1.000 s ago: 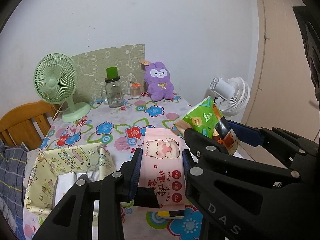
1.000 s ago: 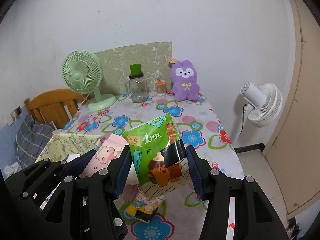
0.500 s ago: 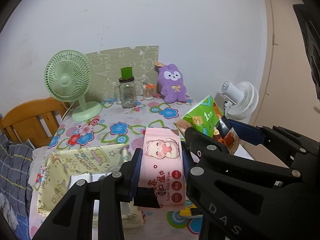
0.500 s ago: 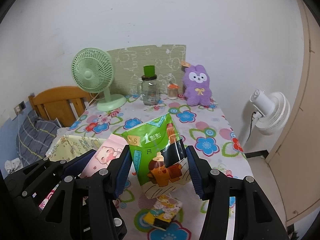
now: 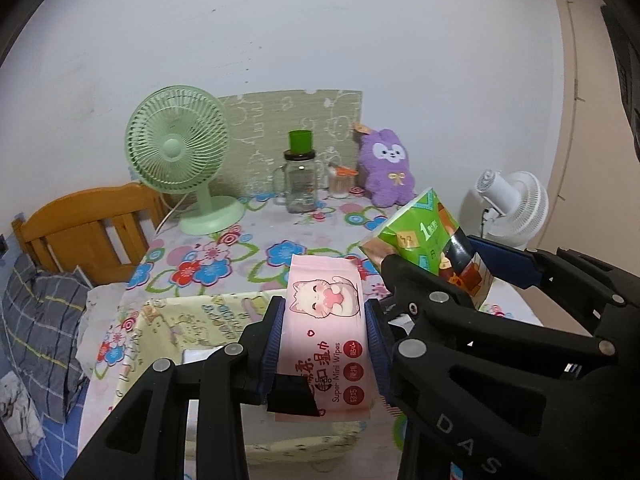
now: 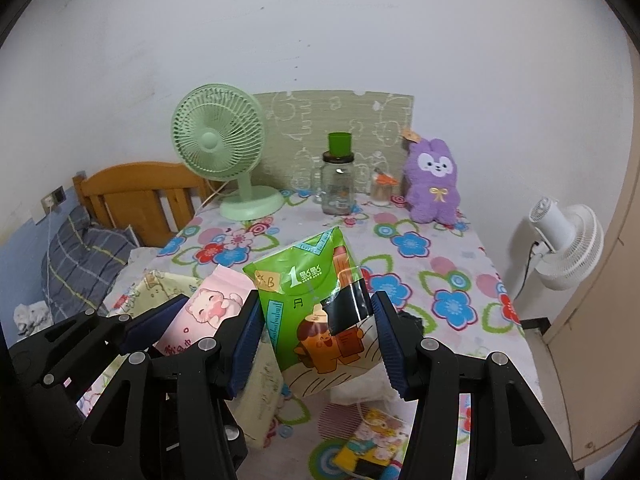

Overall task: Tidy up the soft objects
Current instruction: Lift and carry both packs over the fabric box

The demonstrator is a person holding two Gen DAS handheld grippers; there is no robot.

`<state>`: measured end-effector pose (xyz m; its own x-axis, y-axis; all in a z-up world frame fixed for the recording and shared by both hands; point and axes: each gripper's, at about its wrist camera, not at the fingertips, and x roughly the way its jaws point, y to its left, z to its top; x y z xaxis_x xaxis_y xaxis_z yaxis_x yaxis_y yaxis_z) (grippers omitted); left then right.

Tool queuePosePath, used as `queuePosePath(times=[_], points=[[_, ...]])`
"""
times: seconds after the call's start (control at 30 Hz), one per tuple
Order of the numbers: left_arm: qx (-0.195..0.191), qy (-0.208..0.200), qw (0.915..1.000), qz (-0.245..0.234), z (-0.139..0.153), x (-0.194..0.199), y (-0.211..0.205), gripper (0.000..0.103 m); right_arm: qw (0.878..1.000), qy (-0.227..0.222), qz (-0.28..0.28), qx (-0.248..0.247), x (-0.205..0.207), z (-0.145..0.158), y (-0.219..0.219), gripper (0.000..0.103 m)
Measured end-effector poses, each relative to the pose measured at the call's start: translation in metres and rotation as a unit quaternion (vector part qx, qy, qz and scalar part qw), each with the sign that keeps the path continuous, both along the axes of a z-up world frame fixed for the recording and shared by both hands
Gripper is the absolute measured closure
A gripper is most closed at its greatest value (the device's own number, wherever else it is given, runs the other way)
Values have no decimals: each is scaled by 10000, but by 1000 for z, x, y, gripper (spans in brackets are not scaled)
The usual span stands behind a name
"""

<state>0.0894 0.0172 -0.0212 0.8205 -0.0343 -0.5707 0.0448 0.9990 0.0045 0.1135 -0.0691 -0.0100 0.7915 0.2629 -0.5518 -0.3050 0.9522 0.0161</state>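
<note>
Wipes pack clamped in left hand-held gripper; tissue pack clamped in right hand-held gripper; small packet only right view.

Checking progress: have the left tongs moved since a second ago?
Yes. The left tongs, gripping the pink wipes pack, pulled back from the green fan, toward the yellow bin.

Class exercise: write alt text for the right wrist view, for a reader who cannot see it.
The right gripper clamps a green tissue pack above a flowered table; beside it, the left gripper holds a pink wipes pack.
</note>
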Motion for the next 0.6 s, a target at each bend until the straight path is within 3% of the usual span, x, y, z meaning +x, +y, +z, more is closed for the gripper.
queuePosePath(times=[0.6], points=[[63, 281, 9984, 489, -28, 16, 55, 63, 9977, 447, 504, -67, 27, -29, 60, 46]])
